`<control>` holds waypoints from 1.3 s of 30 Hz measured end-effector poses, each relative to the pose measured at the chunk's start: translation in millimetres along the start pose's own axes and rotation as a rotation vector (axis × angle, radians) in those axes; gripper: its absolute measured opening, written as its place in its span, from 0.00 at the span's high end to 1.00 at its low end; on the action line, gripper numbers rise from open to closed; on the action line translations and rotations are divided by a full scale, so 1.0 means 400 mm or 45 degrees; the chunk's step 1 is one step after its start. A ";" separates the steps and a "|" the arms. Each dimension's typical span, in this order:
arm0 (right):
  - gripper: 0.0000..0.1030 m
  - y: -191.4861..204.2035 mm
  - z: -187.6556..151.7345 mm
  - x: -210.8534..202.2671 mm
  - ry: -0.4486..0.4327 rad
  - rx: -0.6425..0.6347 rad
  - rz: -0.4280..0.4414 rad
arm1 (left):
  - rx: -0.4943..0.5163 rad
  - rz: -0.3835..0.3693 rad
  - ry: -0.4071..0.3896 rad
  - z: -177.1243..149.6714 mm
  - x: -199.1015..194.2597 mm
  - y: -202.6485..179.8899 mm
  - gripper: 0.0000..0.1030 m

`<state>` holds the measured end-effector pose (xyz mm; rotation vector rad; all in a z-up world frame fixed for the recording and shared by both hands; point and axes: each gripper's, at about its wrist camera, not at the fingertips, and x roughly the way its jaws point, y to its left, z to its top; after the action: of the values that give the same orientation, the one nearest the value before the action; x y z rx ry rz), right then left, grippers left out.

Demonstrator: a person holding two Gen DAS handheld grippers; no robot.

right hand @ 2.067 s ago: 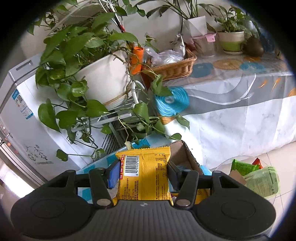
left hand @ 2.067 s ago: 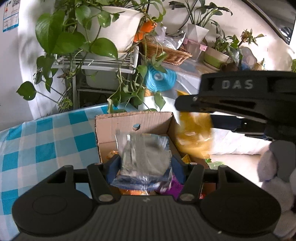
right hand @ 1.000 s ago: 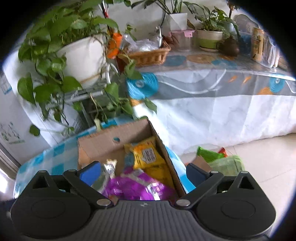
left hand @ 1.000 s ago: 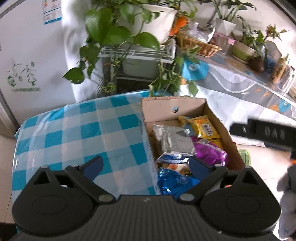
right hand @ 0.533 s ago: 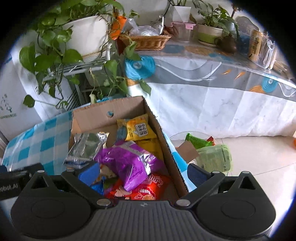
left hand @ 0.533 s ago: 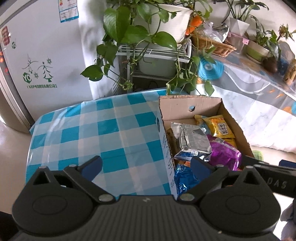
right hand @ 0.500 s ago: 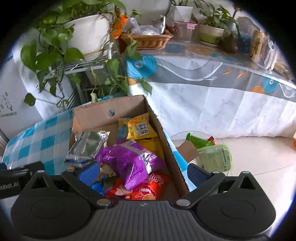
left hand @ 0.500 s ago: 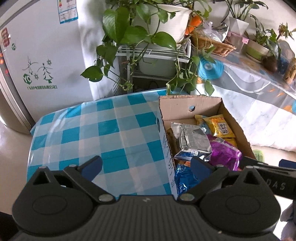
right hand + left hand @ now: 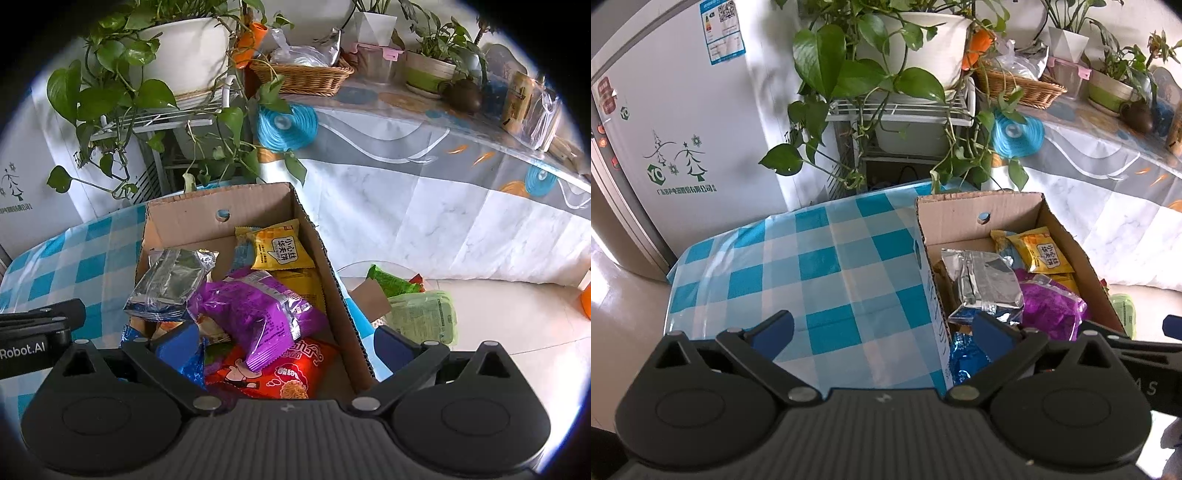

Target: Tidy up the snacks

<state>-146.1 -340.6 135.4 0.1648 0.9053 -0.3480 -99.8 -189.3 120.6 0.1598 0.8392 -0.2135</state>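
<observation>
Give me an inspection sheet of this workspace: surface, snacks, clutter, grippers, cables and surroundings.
Surface: table under a blue checked cloth, bare apart from the box.
Job's things: cardboard box at the cloth's right edge, holding a silver packet, purple bag, yellow packet, red packet and blue packet.
Clutter: green packets on the floor right of the box.
Grippers: left gripper open and empty; right gripper open and empty over the box.
Cables: nothing seen.
Surroundings: potted plant on a white rack, fridge, side table with a basket.
</observation>
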 end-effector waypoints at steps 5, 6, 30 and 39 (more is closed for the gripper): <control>0.00 -0.001 0.000 0.001 0.004 0.004 0.000 | 0.008 0.009 0.003 0.002 0.001 -0.002 0.01; 0.00 -0.001 0.000 0.002 0.007 0.004 0.001 | 0.011 0.013 0.001 0.001 0.001 -0.004 0.01; 0.00 0.001 0.004 0.006 0.018 0.021 0.027 | 0.033 -0.041 0.017 0.008 -0.004 0.006 0.01; 0.00 0.016 0.005 0.006 0.013 0.006 0.034 | 0.025 -0.050 0.035 0.001 0.002 0.030 0.01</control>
<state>-140.9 -335.8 134.8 0.1831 0.9114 -0.3247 -96.2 -178.0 121.1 0.1654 0.8683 -0.2570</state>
